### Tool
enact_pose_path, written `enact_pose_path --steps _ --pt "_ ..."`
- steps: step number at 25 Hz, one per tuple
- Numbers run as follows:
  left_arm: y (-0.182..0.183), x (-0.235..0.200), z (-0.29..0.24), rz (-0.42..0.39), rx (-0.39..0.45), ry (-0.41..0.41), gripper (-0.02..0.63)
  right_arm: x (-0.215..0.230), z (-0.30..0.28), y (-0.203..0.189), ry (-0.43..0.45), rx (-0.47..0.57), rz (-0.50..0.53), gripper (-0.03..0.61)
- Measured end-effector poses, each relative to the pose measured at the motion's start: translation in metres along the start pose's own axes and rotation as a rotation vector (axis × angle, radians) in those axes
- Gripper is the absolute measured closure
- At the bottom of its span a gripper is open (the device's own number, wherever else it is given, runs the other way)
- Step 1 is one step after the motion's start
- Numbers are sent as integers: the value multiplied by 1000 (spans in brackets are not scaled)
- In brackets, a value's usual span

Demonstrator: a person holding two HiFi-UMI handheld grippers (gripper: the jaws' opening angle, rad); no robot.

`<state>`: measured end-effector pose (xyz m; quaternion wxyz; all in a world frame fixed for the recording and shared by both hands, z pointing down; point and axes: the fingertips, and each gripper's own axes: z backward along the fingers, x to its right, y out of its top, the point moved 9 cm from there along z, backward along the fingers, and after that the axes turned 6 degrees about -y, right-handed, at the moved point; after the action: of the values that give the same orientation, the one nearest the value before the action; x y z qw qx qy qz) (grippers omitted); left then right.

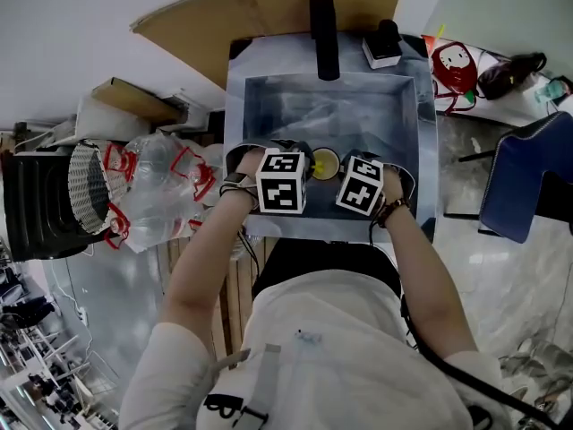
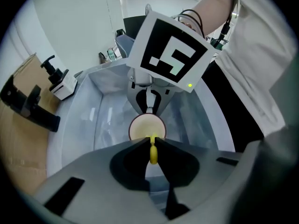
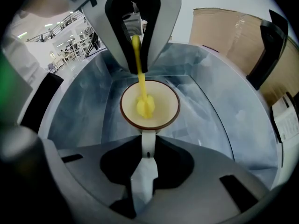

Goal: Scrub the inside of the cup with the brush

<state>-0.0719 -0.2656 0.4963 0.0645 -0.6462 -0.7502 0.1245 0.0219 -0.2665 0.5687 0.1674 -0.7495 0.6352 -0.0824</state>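
A cream cup with a brown rim hangs over the grey sink; it also shows between the two marker cubes as the cup in the head view. My right gripper is shut on the cup's white handle. My left gripper is shut on the yellow brush by its handle. The yellow brush head sits inside the cup, its stem running up to the left gripper. The two grippers face each other across the cup.
A black faucet stands at the sink's far edge, beside a white and black dispenser. A brown board lies behind the sink. Clear plastic bags and a black bin are at the left, a blue chair at the right.
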Motion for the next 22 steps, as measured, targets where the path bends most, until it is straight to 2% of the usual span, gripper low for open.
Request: enact_pose_path --steps 4,8,22 --pt "-2 -3 -2 -2 14 -37 578 0 -1 0 -1 -6 -7 511" --pt "-2 0 -2 17 70 -78 578 0 -1 1 2 -4 -3 511" --pt "5 -3 -6 6 158 -38 578 -5 0 1 4 0 -18 509"
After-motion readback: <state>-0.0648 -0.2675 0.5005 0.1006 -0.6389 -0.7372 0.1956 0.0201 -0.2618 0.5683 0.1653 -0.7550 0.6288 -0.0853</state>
